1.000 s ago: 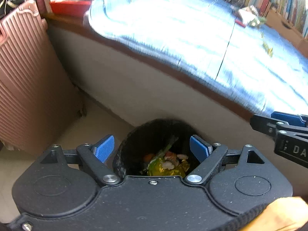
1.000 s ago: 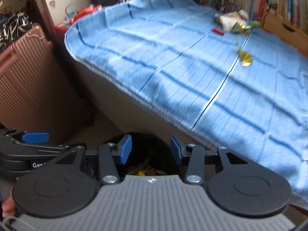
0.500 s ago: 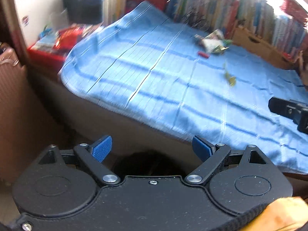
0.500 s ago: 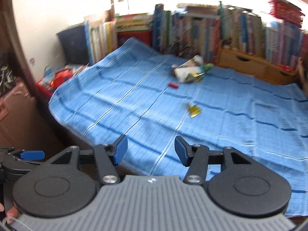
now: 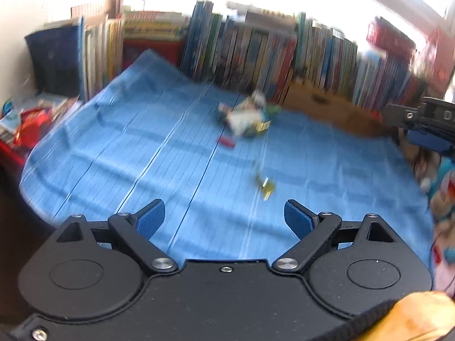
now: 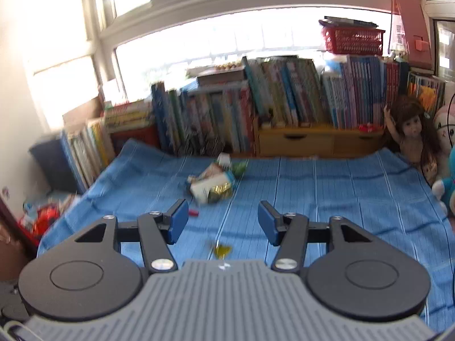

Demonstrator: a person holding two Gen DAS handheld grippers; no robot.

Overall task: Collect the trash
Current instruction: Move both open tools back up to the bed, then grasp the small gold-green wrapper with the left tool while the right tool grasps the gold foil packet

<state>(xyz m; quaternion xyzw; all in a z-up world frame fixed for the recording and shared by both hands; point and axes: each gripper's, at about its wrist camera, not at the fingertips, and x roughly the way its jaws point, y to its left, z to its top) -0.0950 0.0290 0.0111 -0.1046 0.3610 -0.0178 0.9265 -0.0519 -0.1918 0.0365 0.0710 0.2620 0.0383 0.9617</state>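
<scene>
Both claws up over the blue bedspread [image 6: 327, 196], nothing in either. Left gripper [image 5: 224, 218] spread wide, jaws empty; right gripper [image 6: 223, 224] parted about halfway, nothing between the pads, only cloth behind the gap.

Trash ahead: a heap of wrappers [image 6: 213, 183] at twelve o'clock on the far half of the bed, looking like a white carton, gold foil and green film tangled together. Nearer, at six o'clock from the heap, a lone gold wrapper [image 6: 221, 250], just past the right claw's palm. At eight o'clock from the heap, a small red scrap [image 6: 194, 213].

Probably all featherweight, crinkly, slick foil; soft enough to crush, likely to slide on the cloth. Best bet: pinch a raised fold or crumpled edge, not a flat face. Carton stiffer, so better taken across a narrow side.

Around: row of books [image 6: 284, 93] at twelve, wooden drawer box [image 6: 295, 143] under it, doll [image 6: 415, 139] and plush toys at three. Nothing blocking the reach; soft bedspread liable to bunch into the pinch.
</scene>
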